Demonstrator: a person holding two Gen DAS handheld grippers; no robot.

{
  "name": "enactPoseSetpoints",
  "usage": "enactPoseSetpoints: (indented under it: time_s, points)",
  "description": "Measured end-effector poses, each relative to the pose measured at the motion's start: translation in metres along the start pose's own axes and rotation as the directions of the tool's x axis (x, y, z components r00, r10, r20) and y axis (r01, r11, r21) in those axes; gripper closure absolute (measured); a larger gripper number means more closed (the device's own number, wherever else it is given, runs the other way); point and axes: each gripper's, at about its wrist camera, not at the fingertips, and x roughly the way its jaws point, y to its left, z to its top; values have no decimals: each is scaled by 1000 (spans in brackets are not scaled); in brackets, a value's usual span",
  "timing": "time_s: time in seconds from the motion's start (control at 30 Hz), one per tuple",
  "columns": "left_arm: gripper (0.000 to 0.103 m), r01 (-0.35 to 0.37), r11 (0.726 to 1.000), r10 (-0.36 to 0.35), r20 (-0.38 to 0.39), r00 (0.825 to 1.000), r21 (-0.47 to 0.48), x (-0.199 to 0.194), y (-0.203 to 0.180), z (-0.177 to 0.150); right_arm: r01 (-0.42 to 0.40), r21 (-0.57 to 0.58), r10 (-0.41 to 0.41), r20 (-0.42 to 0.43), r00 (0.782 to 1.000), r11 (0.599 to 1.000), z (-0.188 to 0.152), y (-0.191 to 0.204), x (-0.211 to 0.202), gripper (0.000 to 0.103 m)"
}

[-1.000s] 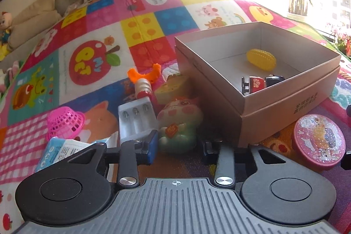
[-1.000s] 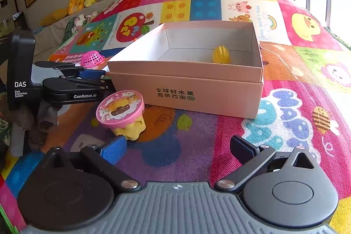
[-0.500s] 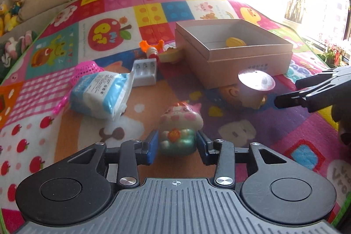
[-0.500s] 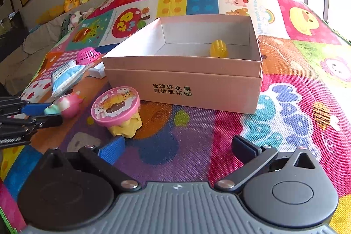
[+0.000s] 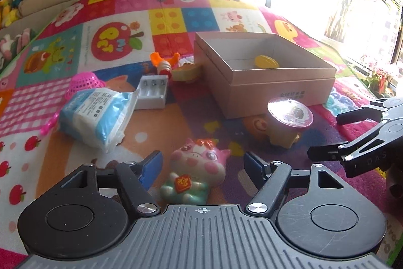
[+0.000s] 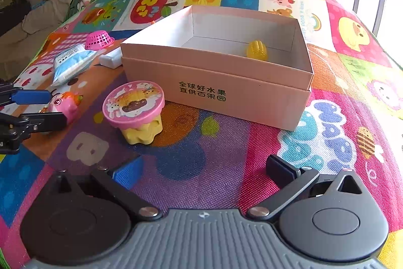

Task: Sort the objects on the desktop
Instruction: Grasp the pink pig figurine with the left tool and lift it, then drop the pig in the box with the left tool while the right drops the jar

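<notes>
Toys lie scattered on a colourful play mat (image 5: 75, 102), w/ one pink cardboard box (image 5: 277, 90) in the middle. Going left to right in the left wrist view: a pink mesh basket (image 5: 84, 83) tipped on its side, touching a blue-white tissue pack (image 5: 94, 115). Just beside that, a white battery holder (image 5: 153, 92), then an orange-handled toy (image 5: 163, 63) and a small yellow toy (image 5: 187, 72) near the box's left wall. Inside the box sits a yellow corn toy (image 6: 257, 50); rest of box interior mostly hidden from the left view.

Closer in, a pink pig figurine (image 5: 195, 172) stands upright on the mat between the fingers of the left gripper (image 5: 202, 165). Its jaws are opening; pads are apart from the pig on both sides, no contact visible. To the right, a pink-lidded yellow cup (image 5: 288, 122) stands just in front of the box, not touching it.

Far right, the right gripper (image 6: 204, 172) has its jaws spread wide, nothing between them, only mat underneath.
</notes>
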Motion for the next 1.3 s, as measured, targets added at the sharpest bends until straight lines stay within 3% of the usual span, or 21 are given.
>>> enactPoseSetpoints:
  time_s: [0.17, 0.27, 0.33, 0.47, 0.57, 0.6, 0.67, 0.7, 0.83, 1.03, 1.17, 1.23, 1.3]
  points:
    - [47, -17, 1000, 17, -13, 1000, -11, -1, 4, -5, -74, -27, 75, 35, 997, 997, 0, 11, -16, 0]
    - [48, -26, 999, 25, -23, 999, -27, -11, 11, -11, -108, -93, 118, 113, 987, 990, 8, 29, -32, 0]
    - [48, -33, 999, 33, -30, 999, -24, -18, 13, -15, -117, -123, 133, 132, 982, 986, 16, 41, -34, 7]
    - [48, -28, 999, 27, -43, 999, -27, -34, 15, -24, -99, -155, 116, 104, 988, 983, 30, 58, -18, 17]
    - [36, -20, 999, 19, -45, 999, -30, -39, 14, -28, -74, -169, 90, 88, 992, 983, 34, 64, -7, 22]
    - [31, -21, 999, 19, -46, 999, -35, -38, 15, -29, -73, -168, 88, 81, 993, 983, 35, 65, -4, 26]
    - [29, -32, 998, 29, -54, 998, -50, -34, 17, -28, -78, -158, 89, 63, 994, 984, 38, 64, 1, 36]
    - [29, -37, 997, 33, -61, 998, -61, -30, 18, -27, -81, -152, 90, 53, 995, 985, 39, 62, 1, 46]
    - [30, -33, 996, 26, -77, 997, -87, -21, 20, -23, -77, -133, 81, 27, 996, 988, 38, 57, -2, 47]
    - [48, -49, 997, 44, -83, 996, -61, -19, 9, -17, -101, -150, 103, 3, 995, 984, 29, 48, -33, 47]
    - [49, -15, 999, 14, -8, 1000, -32, -36, -7, 8, -58, -146, 76, 119, 990, 988, 41, 32, -82, 47]
    - [49, -17, 1000, 16, 78, 997, 14, -49, -19, 31, -44, -136, 73, 215, 974, 990, 54, 23, -112, 47]
    - [49, -36, 997, 24, 183, 983, 66, -59, -33, 59, -30, -112, 64, 317, 946, 993, 72, 13, -142, 47]
